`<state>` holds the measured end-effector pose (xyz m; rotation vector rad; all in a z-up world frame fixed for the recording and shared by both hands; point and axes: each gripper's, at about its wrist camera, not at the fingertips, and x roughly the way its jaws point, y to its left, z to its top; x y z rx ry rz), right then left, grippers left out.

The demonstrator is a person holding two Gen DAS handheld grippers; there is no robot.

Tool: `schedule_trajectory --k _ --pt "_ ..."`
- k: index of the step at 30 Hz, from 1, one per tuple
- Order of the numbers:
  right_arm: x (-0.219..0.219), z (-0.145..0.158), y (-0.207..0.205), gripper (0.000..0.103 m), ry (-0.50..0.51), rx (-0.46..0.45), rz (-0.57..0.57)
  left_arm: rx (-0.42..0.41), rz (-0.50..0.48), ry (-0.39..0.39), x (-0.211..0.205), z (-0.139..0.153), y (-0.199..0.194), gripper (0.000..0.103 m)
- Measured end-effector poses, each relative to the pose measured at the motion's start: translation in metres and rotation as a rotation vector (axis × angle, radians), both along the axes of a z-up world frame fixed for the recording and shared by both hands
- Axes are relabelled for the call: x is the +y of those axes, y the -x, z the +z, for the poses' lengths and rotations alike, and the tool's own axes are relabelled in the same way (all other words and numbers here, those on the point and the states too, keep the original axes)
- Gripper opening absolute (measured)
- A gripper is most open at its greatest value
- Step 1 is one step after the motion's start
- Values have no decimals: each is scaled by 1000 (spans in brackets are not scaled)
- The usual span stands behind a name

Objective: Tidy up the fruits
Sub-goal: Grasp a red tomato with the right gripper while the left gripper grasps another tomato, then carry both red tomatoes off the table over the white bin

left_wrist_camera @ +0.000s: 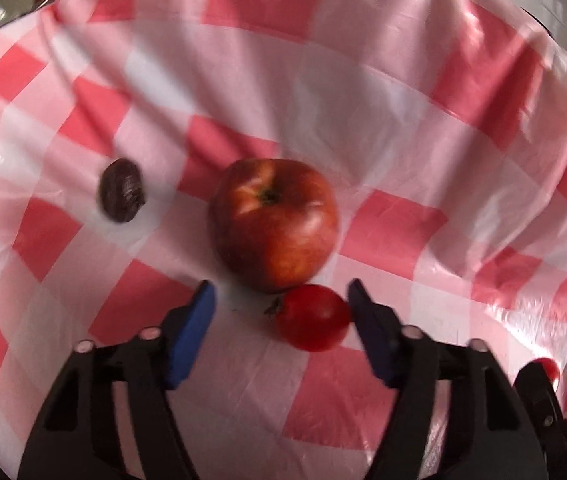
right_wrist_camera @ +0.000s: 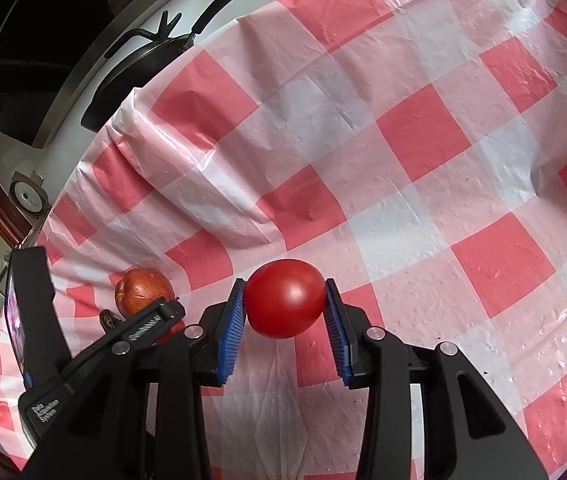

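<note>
Working from the left of the left wrist view: a dark, wrinkled fruit [left_wrist_camera: 121, 190], possibly a date or prune (the blur forbids certainty), lies alone on the red-and-white checked tablecloth [left_wrist_camera: 363, 100], well apart from the rest. At centre sits a red apple [left_wrist_camera: 274, 222], stem upward, and touching its near side is a small tomato [left_wrist_camera: 312, 317] with its stalk end turned left. The left gripper [left_wrist_camera: 281, 300] stands wide open with that small tomato between its blue pads [left_wrist_camera: 191, 332], though well off centre and pressed close to the right-hand pad. Risk one: closing from this offset would likely have one pad strike first and shove the fruit sideways or into the apple, setting both rolling. Risk two: the cloth is thin, glossy and creased, so a low pad could snag a fold and drag everything on it. In the right wrist view, the apple [right_wrist_camera: 144, 289] and the left tool's body [right_wrist_camera: 95, 344] crowd the left edge, with the dark fruit only partly visible behind them. Further right, the right gripper [right_wrist_camera: 285, 300] is clamped on a larger tomato [right_wrist_camera: 284, 298], held clear above the cloth between both ribbed pads. Risk three: soft skin under hard ribs may bruise or split if squeezed harder, while a slacker hold on so smooth a surface could let it slip. Risk four: the two tools work close together, and contact between them seems possible.
</note>
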<state>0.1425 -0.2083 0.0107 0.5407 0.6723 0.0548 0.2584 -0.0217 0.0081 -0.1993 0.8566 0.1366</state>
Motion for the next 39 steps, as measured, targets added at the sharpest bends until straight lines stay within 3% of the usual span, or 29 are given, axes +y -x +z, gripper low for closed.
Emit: schedule_trajectory --k 2,3,6,13,19,21,24,33,39 --pt "1 0 0 39 3 -1 5 -5 -18 3 -2 1 2 45" --pt "0 0 0 38 0 -1 6 -9 -21 12 -1 1 3 34" --pt "0 0 1 38 -8 -3 15 -43 -62 58 10 4 21 34" --pt "-3 -1 1 38 -25 -3 29 -169 -73 10 28 24 95 34" --pt "-3 -1 2 38 -25 -5 37 -162 -87 38 65 15 165 34" --pt "-2 -1 0 38 -23 -1 43 -148 -69 90 85 12 179 34" --pt "0 -1 0 38 -18 0 50 -153 -30 102 104 15 179 34" --pt "-2 -1 -1 38 -50 -18 66 -160 -42 121 110 19 172 34" --pt "4 5 25 38 -43 -55 77 -190 -27 128 112 24 182 34"
